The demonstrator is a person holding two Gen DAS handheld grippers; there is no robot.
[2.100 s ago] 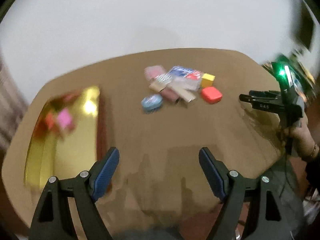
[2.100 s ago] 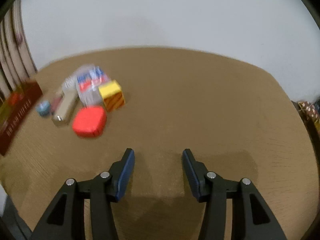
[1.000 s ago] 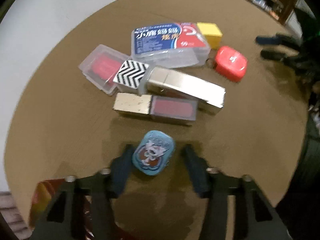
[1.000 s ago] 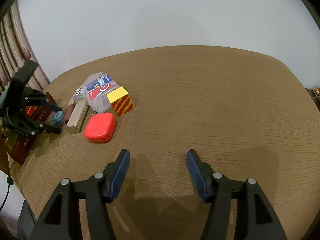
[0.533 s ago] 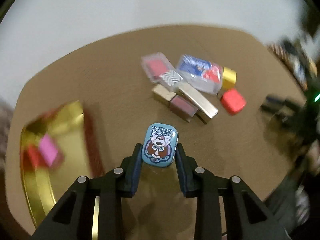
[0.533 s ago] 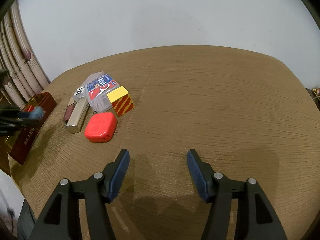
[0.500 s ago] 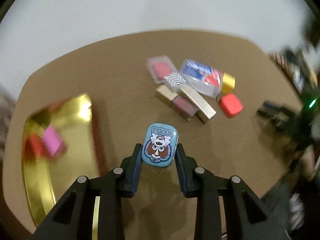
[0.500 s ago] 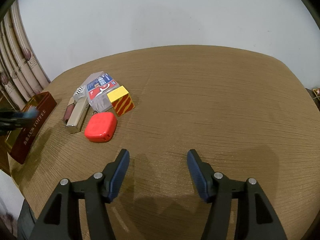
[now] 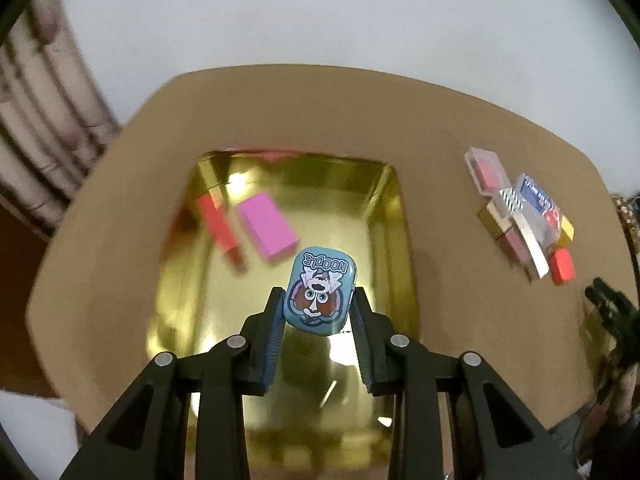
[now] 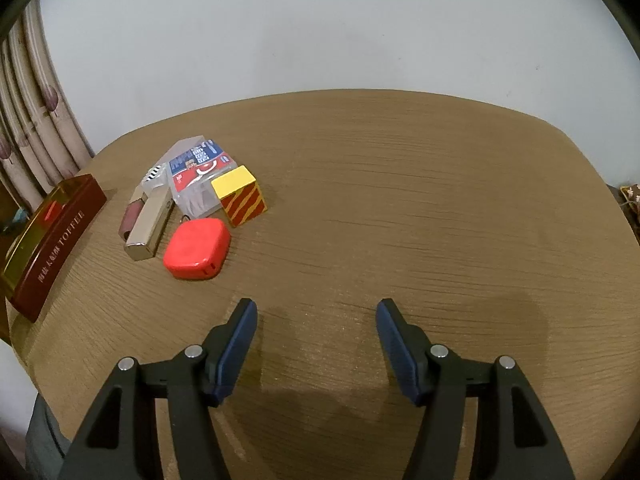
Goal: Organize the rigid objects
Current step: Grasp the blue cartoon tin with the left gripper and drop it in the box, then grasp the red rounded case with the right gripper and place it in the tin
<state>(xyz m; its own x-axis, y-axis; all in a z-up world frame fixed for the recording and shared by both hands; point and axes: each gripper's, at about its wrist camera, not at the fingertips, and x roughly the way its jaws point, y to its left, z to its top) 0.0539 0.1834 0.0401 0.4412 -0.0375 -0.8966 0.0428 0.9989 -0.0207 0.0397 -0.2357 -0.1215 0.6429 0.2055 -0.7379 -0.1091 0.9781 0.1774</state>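
Left wrist view, left gripper (image 9: 318, 312) clamped on blue cartoon tin (image 9: 319, 290) above gold tray (image 9: 384, 216) holding pink block (image 9: 268, 231), right wrist view, right gripper (image 10: 316, 318) empty, jaws opening over brown table (image 10: 400, 200), red case (image 10: 197, 248) nearby

Blue cartoon tin (image 9: 319, 291) — above gold tray (image 9: 390, 216)

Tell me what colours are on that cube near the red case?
The cube has a yellow top and red-and-yellow striped sides, clearest in the right wrist view.
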